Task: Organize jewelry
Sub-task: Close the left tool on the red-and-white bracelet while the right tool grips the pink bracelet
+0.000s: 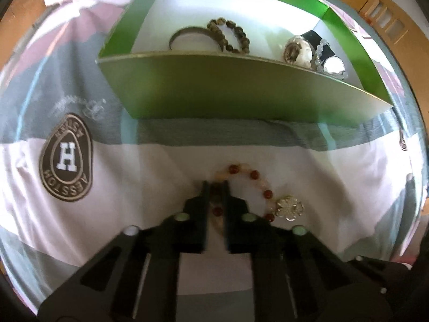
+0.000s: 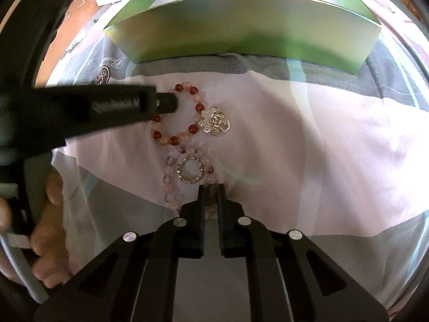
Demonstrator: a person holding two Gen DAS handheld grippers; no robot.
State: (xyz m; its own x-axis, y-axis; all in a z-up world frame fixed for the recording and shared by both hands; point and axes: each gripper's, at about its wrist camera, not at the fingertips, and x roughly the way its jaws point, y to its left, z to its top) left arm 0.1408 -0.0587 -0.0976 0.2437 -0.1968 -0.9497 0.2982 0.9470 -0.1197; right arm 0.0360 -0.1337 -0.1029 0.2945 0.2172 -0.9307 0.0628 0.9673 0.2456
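Note:
A red and peach bead bracelet (image 1: 261, 185) with a silver knot charm (image 1: 290, 207) lies on the pink cloth. My left gripper (image 1: 215, 187) is shut on its left side; it also shows in the right wrist view (image 2: 166, 106), reaching in from the left onto that bracelet (image 2: 197, 107). A pale purple and pink bead bracelet (image 2: 167, 171) with a silver ring charm (image 2: 191, 170) lies just below it. My right gripper (image 2: 211, 187) is shut on its lower right beads. The green box (image 1: 214, 86) stands beyond.
The box holds a dark bangle (image 1: 187, 30), a brown bead bracelet (image 1: 230, 36), a watch (image 1: 321, 45) and clear beads (image 1: 319, 53). The cloth carries an oval brown "H" patch (image 1: 65, 158). A hand (image 2: 51, 214) holds the left tool. Wooden cabinets (image 1: 388, 13) stand behind.

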